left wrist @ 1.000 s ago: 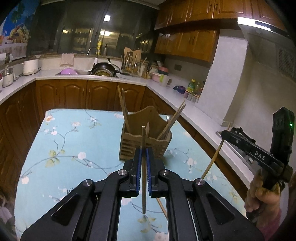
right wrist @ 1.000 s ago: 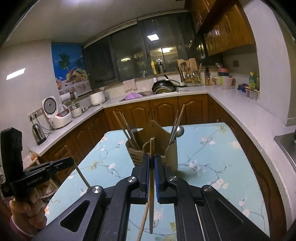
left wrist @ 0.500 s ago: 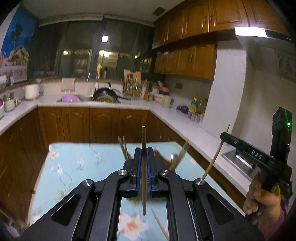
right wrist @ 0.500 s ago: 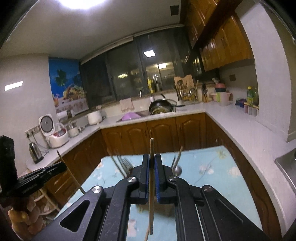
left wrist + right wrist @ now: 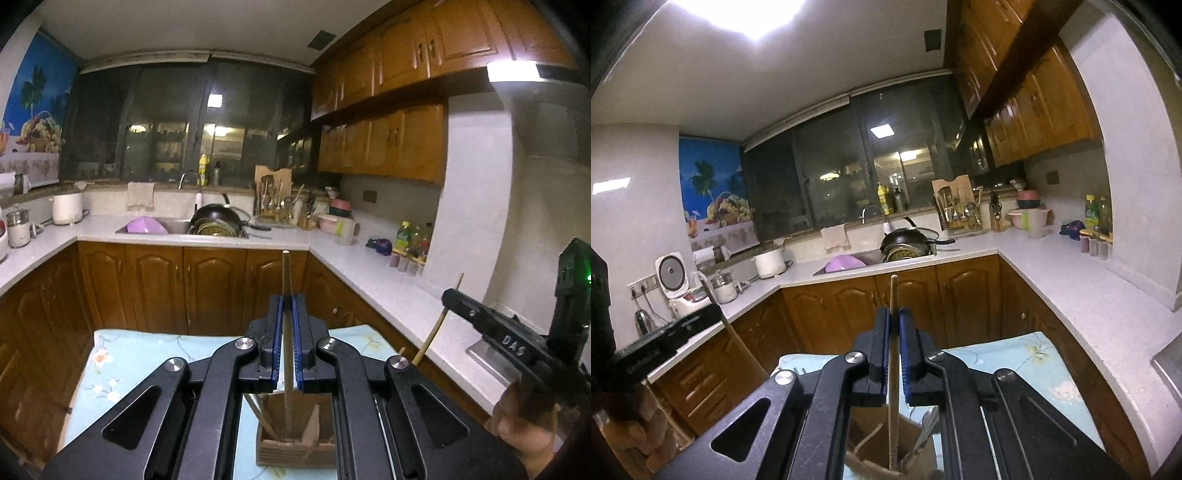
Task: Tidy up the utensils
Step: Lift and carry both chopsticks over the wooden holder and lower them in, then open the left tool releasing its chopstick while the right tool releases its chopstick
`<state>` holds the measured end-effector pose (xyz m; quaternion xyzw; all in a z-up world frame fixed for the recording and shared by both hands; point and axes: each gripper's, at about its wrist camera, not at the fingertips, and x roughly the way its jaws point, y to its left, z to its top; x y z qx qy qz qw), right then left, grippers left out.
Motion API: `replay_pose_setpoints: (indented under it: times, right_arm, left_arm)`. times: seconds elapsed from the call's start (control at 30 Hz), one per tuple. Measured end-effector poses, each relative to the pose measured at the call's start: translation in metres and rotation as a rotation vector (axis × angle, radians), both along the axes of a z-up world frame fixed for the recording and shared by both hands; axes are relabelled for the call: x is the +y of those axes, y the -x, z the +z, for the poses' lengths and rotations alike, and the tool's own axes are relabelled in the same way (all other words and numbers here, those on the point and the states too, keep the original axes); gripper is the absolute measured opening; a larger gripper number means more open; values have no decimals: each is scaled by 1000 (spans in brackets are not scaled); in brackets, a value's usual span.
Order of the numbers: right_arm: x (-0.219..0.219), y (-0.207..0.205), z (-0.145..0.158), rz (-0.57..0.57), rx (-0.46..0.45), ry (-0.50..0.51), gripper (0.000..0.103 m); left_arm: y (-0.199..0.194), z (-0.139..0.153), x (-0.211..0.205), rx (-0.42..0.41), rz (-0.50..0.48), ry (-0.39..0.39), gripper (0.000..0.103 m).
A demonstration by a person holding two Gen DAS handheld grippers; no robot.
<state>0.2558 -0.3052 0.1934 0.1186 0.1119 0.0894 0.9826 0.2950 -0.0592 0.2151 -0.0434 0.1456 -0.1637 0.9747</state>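
Gripping a chopstick each, both claws are clenched tight. The left claw (image 5: 287,306) has its blue pads squeezed on an upright chopstick (image 5: 286,280) that pokes above the pads and runs down between the claw's black linkages. Its lower end hangs over the wooden holder (image 5: 295,443), seemingly inside the open top, though I can't tell if it touches bottom. The right claw (image 5: 894,317) does the same with its own chopstick (image 5: 894,291), held near vertical with the low end down in the holder (image 5: 871,435).

Both claws point only a little downward, so the cameras mostly catch the kitchen and just a strip of the floral cloth on the worktop (image 5: 122,354).

View differences: the left wrist view shows the right claw from the side at the right edge, a hand (image 5: 524,432) wrapped round its grip, its chopstick slanting and a green light on the body. It also shows the holder's slatted front and a divider inside. The right wrist view shows the left claw at its left edge with fingers (image 5: 635,432) below it, plus a rice cooker (image 5: 674,277) and a kettle (image 5: 642,321) on the counter, which the left view doesn't catch. It also shows other utensils sitting in the holder beside the chopstick, too blurry to name.
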Motion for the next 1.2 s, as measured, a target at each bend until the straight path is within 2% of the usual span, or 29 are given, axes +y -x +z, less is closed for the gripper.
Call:
replay_pose_setpoints:
  times: [0.3,0.5,0.73,1.2]
  right_arm:
    - [-5,-19,-44,-12,63,-44,5]
    - [-2,-21,-72,-10,120,-54,5]
    - [4,-22,-88,-2,172,-48,5]
    - [2,-24,-87,-10,185,-46,5]
  left_arm:
    - [-24,-71,2,95,52,33,4]
    - [-27,-101,1,150,51,22,5]
    - [-23,-113,1,165,57,3,5]
    - [-27,-118,17,183,77,6,6]
